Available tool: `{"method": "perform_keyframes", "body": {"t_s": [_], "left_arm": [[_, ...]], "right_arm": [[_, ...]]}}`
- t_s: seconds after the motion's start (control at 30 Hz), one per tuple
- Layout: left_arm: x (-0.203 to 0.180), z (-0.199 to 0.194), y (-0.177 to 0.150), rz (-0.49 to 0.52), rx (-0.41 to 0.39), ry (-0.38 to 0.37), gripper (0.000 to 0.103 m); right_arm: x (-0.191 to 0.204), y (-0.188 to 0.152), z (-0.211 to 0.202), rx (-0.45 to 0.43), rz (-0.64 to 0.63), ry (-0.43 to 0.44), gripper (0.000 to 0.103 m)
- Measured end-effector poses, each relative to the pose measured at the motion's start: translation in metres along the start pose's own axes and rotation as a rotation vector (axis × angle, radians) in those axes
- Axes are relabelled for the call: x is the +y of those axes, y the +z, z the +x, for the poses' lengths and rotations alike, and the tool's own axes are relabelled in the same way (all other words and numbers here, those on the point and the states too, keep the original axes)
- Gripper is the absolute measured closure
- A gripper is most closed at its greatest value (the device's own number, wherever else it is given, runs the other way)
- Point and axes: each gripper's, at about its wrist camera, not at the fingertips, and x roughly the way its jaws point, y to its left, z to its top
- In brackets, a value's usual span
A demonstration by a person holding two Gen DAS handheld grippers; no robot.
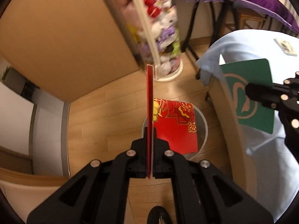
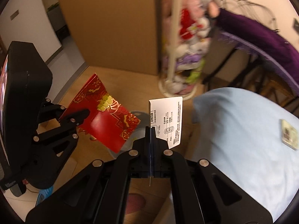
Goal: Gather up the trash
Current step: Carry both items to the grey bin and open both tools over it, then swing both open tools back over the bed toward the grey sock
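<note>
Red envelopes with gold flower patterns are what I've got on the left side: one red packet [image 1: 149, 115] is pinched edge-on between the fingers of my left gripper [image 1: 149, 136], jaws closed tight on it, standing upright in the left wrist view. Just past it, a second red-and-gold envelope [image 1: 175, 125] sits over the round grey bin [image 1: 202, 128] on the wooden floor [image 1: 104, 115]; whether it rests on the rim or hangs in the air, I can't tell from here. From the right wrist view I see the left gripper [image 2: 82, 115] clamped on the red packet [image 2: 106, 113], held above the bin [image 2: 139, 116].

On my right, the right gripper [image 2: 150, 132] is closed on a thin card: white printed back with small text [image 2: 168, 119] in its own camera, green face with a pale circular logo [image 1: 248, 95] in the left wrist view, where the right gripper [image 1: 251, 91] shows at the edge. That card hangs beside the round table draped in a light blue cloth [image 2: 243, 140], near the bin.

On the cloth lies a small rectangular card-like item [image 2: 288, 134], well apart from both grippers. Behind, a tall cardboard box [image 2: 112, 22] stands next to a white wire column stuffed with plush toys [image 2: 183, 46], blurred.
</note>
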Motion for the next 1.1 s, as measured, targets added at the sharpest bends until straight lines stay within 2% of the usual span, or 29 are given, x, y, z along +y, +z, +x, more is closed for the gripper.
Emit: {"method": "perform_keyframes", "body": {"t_s": [0.17, 0.3, 0.37, 0.4, 0.43, 0.47, 0.5, 0.53, 0.77, 1.1], "left_arm": [[0.012, 0.048, -0.009, -0.04, 0.029, 0.008, 0.099], [0.016, 0.086, -0.013, -0.073, 0.057, 0.012, 0.095], [0.016, 0.101, -0.013, -0.077, 0.078, 0.019, 0.094], [0.017, 0.107, -0.014, -0.073, 0.085, 0.019, 0.086], [0.017, 0.111, -0.014, -0.07, 0.088, 0.015, 0.07], [0.018, 0.112, -0.015, -0.068, 0.084, 0.015, 0.058], [0.018, 0.112, -0.016, -0.063, 0.068, 0.013, 0.041], [0.018, 0.109, -0.017, -0.057, 0.052, 0.011, 0.037], [0.008, 0.093, -0.011, -0.003, 0.054, 0.012, 0.037], [-0.051, 0.03, 0.003, 0.172, -0.01, -0.059, 0.037]], "right_arm": [[0.017, 0.003, 0.058, 0.07, -0.016, 0.066, 0.103], [0.027, -0.003, 0.099, 0.107, -0.027, 0.069, 0.103], [0.027, -0.005, 0.114, 0.125, -0.035, 0.062, 0.096], [0.027, -0.006, 0.12, 0.13, -0.038, 0.059, 0.093], [0.027, -0.006, 0.125, 0.133, -0.036, 0.055, 0.086], [0.026, -0.007, 0.129, 0.134, -0.034, 0.053, 0.081], [0.025, -0.007, 0.13, 0.132, -0.031, 0.051, 0.078], [0.023, -0.007, 0.129, 0.128, -0.027, 0.048, 0.073], [0.003, -0.01, 0.104, 0.095, 0.026, 0.017, 0.072], [-0.038, -0.038, 0.019, 0.025, 0.197, -0.075, 0.072]]}}
